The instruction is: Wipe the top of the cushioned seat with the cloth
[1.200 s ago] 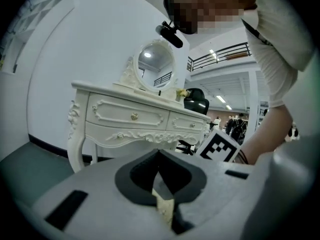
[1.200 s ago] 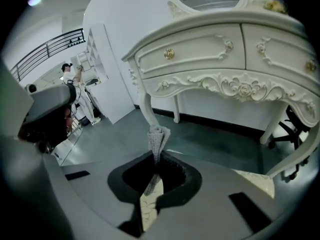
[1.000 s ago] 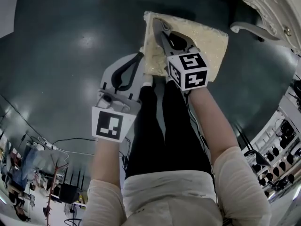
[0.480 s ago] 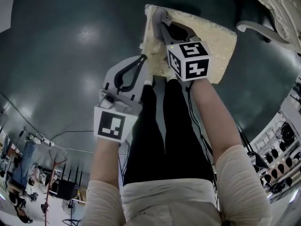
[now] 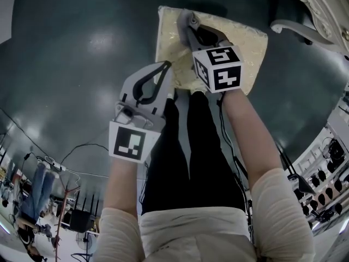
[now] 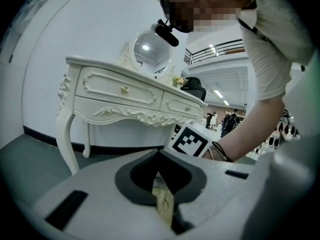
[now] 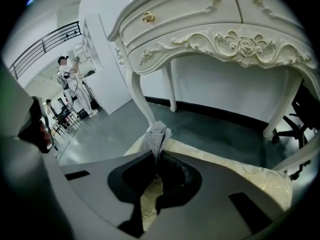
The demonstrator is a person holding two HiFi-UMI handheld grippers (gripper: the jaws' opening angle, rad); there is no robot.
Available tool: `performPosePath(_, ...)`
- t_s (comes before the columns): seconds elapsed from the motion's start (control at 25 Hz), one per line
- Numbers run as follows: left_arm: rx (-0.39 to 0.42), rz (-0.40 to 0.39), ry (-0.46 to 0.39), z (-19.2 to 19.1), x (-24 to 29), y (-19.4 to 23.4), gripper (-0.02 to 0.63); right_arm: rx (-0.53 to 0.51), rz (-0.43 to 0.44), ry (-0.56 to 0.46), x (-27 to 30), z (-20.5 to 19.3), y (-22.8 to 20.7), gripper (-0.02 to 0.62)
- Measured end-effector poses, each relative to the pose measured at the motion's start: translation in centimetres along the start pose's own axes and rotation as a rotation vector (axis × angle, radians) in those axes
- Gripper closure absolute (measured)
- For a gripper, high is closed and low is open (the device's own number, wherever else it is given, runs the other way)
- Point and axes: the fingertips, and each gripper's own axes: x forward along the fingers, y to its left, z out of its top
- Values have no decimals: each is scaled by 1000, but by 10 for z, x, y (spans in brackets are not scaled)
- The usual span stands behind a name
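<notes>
The cushioned seat [image 5: 240,45] is cream-yellow and lies flat on the floor ahead of me. My right gripper [image 5: 186,17] is over its far left part, shut on a small grey cloth [image 5: 192,21]. In the right gripper view the cloth [image 7: 154,136] sticks up out of the right gripper [image 7: 156,155], with the seat [image 7: 250,176] just beneath. My left gripper [image 5: 167,65] is shut and holds nothing, its tip at the seat's near left edge. In the left gripper view, a strip of seat [image 6: 164,204] shows below the left gripper [image 6: 161,176].
A white carved dressing table [image 7: 210,29] stands just beyond the seat, with its leg [image 7: 145,104] close to the cloth. In the head view it fills the top right corner [image 5: 322,4]. Dark green floor [image 5: 71,64] surrounds the seat. A chair base [image 7: 295,129] is at the right.
The right gripper with the cloth has shifted a little toward the seat's far left. The seat's left edge looked ruffled before and now lies flat. The left gripper's tip is nearer the seat.
</notes>
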Motion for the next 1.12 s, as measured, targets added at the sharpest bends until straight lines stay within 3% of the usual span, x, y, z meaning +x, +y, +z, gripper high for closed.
performPosePath(0.48,27,-48,-14,20,35,-37,604,22,-39,9,-26,-16,-48,568)
performPosePath(1.12,51,-101,16,19,73,-90,604,56,-104,41,-68,-47,-119,568)
